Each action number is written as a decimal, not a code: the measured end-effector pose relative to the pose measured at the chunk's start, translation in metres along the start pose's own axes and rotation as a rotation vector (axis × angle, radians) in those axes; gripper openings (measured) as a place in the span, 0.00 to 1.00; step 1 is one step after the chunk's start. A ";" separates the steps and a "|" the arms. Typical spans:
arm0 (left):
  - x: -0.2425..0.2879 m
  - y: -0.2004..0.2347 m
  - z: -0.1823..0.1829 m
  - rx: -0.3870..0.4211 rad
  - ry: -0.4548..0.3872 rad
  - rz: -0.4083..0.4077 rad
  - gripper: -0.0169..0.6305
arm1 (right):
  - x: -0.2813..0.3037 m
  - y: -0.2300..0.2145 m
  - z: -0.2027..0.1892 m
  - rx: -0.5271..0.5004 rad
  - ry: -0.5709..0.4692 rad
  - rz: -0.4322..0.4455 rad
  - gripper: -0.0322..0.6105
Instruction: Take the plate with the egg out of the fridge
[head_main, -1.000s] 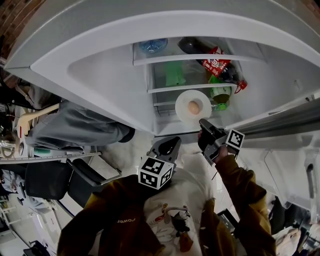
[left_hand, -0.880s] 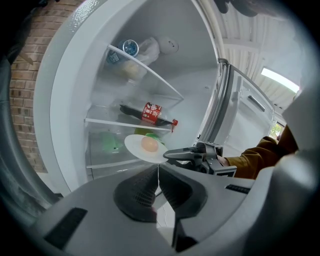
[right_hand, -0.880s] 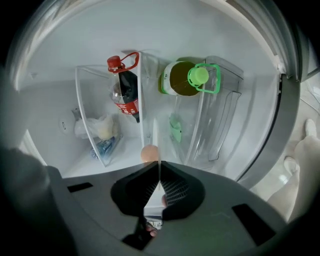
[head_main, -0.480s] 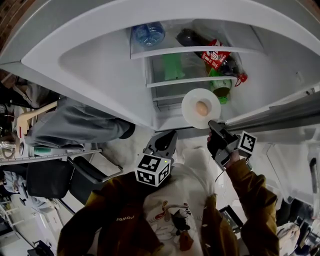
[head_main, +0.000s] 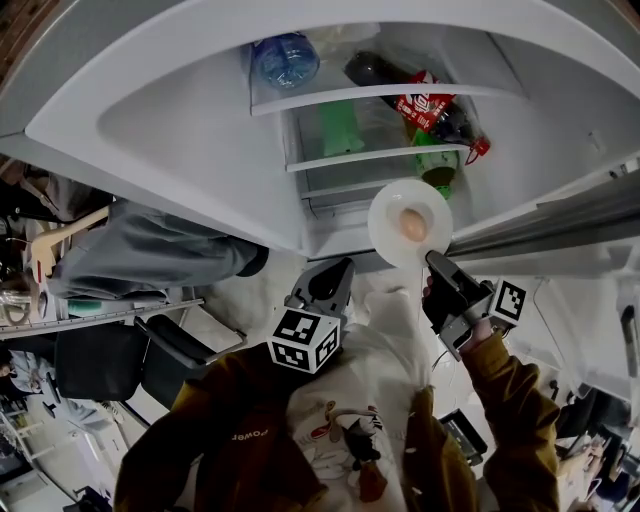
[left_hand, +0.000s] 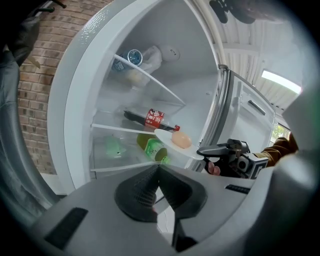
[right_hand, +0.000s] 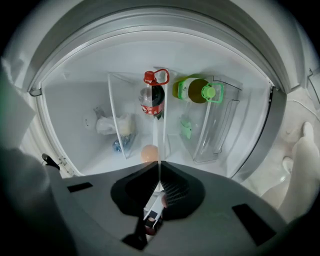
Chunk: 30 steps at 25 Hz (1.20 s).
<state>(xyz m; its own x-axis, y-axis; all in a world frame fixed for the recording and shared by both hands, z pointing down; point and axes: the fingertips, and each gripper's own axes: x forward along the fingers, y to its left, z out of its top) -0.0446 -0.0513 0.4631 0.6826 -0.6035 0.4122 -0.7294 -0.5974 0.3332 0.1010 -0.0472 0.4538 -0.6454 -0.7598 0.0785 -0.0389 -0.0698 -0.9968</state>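
"Can any writing be read?"

"Not much. The dark cola bottle (head_main: 425, 108) lying on a shelf beyond the right jaws has a red label with white script, too small to read. The label on the green bottle (head_main: 437, 172) below it is no clearer. A small white word on the brown jacket (head_main: 250, 420) looks like 'power'."

"And the plate?"

"The plate (head_main: 410, 225) is round, white, thin and smooth. The right gripper (head_main: 432, 260) has its jaws closed on the rim and holds it just in front of the fridge's (head_main: 200, 130) clear shelves. The egg (head_main: 413, 224), pale brown and oval, rests at its middle, just past the jaw tips."

"The left gripper?"

"The left gripper (head_main: 345, 268) has its ribbed dark jaws pressed together on nothing. The plate is ahead of them, to the right."
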 end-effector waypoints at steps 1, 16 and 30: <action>0.000 -0.001 0.001 0.002 -0.004 -0.002 0.04 | 0.000 0.002 -0.003 -0.008 0.002 0.002 0.08; -0.028 -0.005 0.023 0.010 -0.063 0.003 0.04 | -0.024 0.042 -0.025 -0.016 -0.043 0.051 0.08; -0.044 -0.008 0.032 0.024 -0.097 0.005 0.04 | -0.049 0.068 -0.033 -0.046 -0.130 0.060 0.08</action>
<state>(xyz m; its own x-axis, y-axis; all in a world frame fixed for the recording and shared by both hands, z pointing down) -0.0676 -0.0364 0.4155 0.6812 -0.6541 0.3289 -0.7321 -0.6062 0.3106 0.1048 0.0069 0.3821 -0.5431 -0.8395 0.0167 -0.0398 0.0060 -0.9992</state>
